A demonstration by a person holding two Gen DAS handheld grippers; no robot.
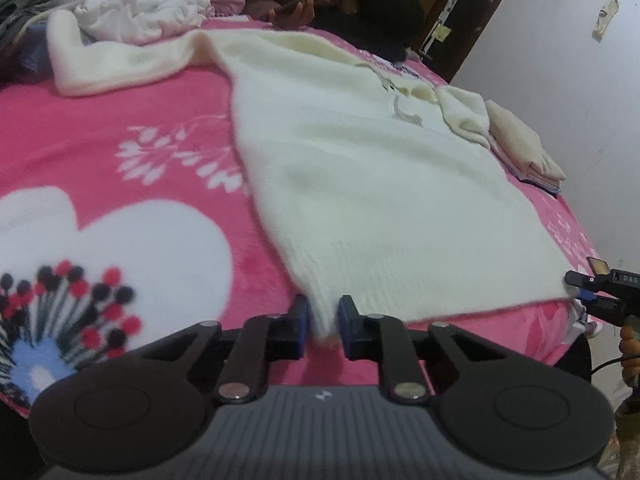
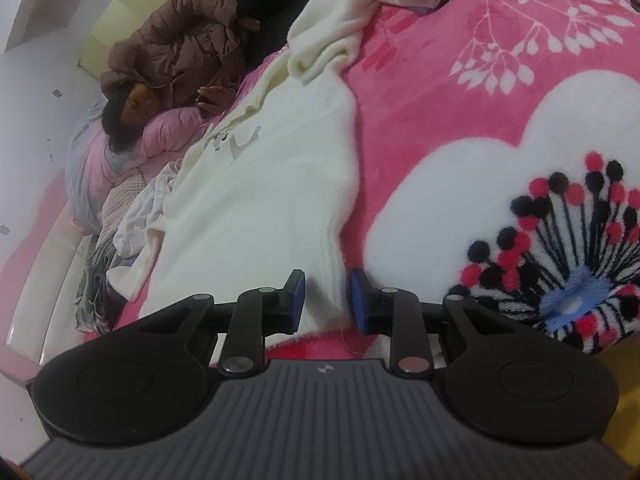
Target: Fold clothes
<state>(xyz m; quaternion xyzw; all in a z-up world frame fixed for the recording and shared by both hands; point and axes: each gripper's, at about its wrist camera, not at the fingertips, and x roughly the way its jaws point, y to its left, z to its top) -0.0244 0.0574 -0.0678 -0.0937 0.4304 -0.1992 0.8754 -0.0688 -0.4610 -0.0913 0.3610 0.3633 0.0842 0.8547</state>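
- Sweater [image 1: 384, 200], cream knit, lies spread flat on the pink floral blanket [image 1: 120, 152] covering the bed; ribbed hem faces the camera in both views.
- Left wrist view: left hand-held gripper [image 1: 324, 320] sits at the sweater's near-left hem corner. Jaws narrow, blue pads on either side of a pinched fold of hem, fabric filling the gap. Holding the sweater.
- Same view: one sleeve [image 1: 120, 60] stretches out left across the blanket, next to a crumpled white garment [image 1: 140, 12]. Other sleeve is bunched at the right edge, just beside a folded stack of clothes [image 1: 524, 148].
- Same view: right hand-held gripper [image 1: 588, 292] shows at the far right edge, at the opposite hem corner, fingertips touching the fabric. Its opening isn't readable from here.
- Right wrist view: right hand-held gripper [image 2: 327, 300] is at the near-right hem corner. Jaws part-closed, hem corner bunched between the blue pads, touching both. Gripping the sweater [image 2: 260, 184].
- Same view: sweater runs away from the camera toward a person in a brown puffer jacket [image 2: 172, 56] lying at the far side of the bed, head on a pink pillow [image 2: 168, 132]. Blanket's big white flower print [image 2: 500, 184] lies right of the hem.
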